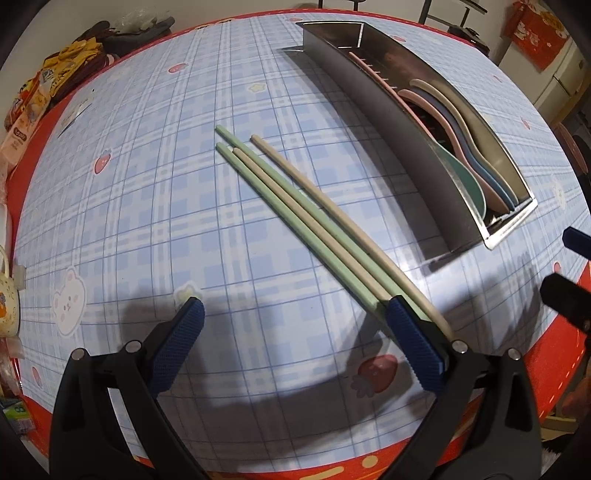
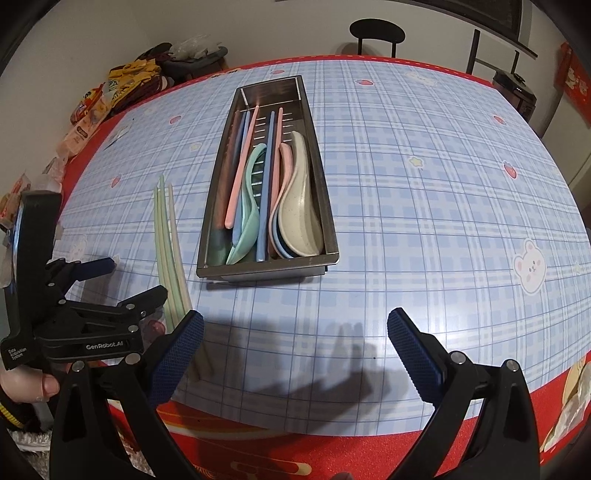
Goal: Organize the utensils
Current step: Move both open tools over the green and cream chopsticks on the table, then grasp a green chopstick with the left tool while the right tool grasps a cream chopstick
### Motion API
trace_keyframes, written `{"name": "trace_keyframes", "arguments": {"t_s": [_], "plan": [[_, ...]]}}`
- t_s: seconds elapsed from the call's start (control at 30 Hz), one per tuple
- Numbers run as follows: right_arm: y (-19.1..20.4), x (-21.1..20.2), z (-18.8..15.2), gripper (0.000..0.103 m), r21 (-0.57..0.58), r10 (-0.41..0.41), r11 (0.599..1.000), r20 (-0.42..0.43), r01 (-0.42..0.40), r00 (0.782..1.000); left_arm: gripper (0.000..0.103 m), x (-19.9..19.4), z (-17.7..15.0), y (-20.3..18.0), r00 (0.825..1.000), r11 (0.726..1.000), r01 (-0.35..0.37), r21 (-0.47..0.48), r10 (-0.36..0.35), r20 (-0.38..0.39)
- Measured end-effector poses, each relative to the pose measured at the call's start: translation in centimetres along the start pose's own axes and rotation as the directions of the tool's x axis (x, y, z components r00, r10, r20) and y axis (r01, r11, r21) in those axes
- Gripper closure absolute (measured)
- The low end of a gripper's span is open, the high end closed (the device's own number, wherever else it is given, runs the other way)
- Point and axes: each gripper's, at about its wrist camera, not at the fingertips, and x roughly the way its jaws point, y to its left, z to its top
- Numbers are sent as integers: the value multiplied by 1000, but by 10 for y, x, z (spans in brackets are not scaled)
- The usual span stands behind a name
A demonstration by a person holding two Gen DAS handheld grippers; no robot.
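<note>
Several chopsticks, two green [image 1: 295, 206] and two beige [image 1: 321, 199], lie side by side on the blue plaid tablecloth; they also show in the right wrist view [image 2: 168, 236]. My left gripper [image 1: 295, 314] is open, and its right finger [image 1: 413, 339] lies over their near ends. A steel utensil tray [image 2: 317, 166] holds spoons [image 2: 299, 206] and pink and blue chopsticks [image 2: 267, 177]; in the left wrist view it [image 1: 406, 140] stands right of the loose chopsticks. My right gripper [image 2: 295, 325] is open and empty in front of the tray.
Snack packets and clothes [image 2: 122, 85] are piled at the table's far left edge. A cup [image 1: 5, 299] stands at the left edge. Chairs [image 2: 376, 35] stand beyond the table's far side. The red table border [image 2: 332, 450] runs along the near edge.
</note>
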Motion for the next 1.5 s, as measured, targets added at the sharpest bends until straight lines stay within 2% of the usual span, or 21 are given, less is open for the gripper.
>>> {"name": "trace_keyframes", "arguments": {"t_s": [0.27, 0.43, 0.6, 0.7, 0.77, 0.93, 1.13, 1.3, 1.37, 1.5], "plan": [[4, 1, 4, 6, -21, 1, 1000, 1, -1, 1000, 5, 0, 0, 2, 1000, 1000, -23, -2, 23, -1], [3, 2, 5, 6, -19, 1, 1000, -1, -1, 1000, 5, -2, 1, -3, 999, 998, -42, 36, 42, 9], [4, 1, 4, 6, -23, -2, 1000, 2, 2, 1000, 5, -1, 2, -3, 999, 999, -34, 41, 34, 10], [2, 0, 4, 6, -12, -3, 1000, 6, 3, 1000, 5, 0, 3, -1, 1000, 999, -31, 32, 31, 5], [2, 0, 4, 6, -10, -3, 1000, 6, 3, 1000, 5, 5, 3, 2, 997, 997, -69, 27, 70, -23], [3, -1, 3, 6, -11, -1, 1000, 8, 1, 1000, 5, 5, 4, 11, 998, 998, -57, -15, 57, -28], [5, 0, 3, 6, 9, 68, 998, -12, -67, 998, 7, 1, 0, 17, 995, 995, -94, -18, 93, -24], [11, 4, 2, 7, 33, 135, 990, -27, -134, 990, 30, -5, -4, 30, 997, 997, -72, -41, 71, -17], [18, 5, 1, 13, 20, 156, 988, -37, -155, 987, 42, -8, -7, 38, 998, 997, -61, -49, 61, -16], [33, 8, 0, 35, -5, 200, 980, -68, -201, 977, 58, -12, -14, 51, 999, 997, -31, -67, 30, -12]]}}
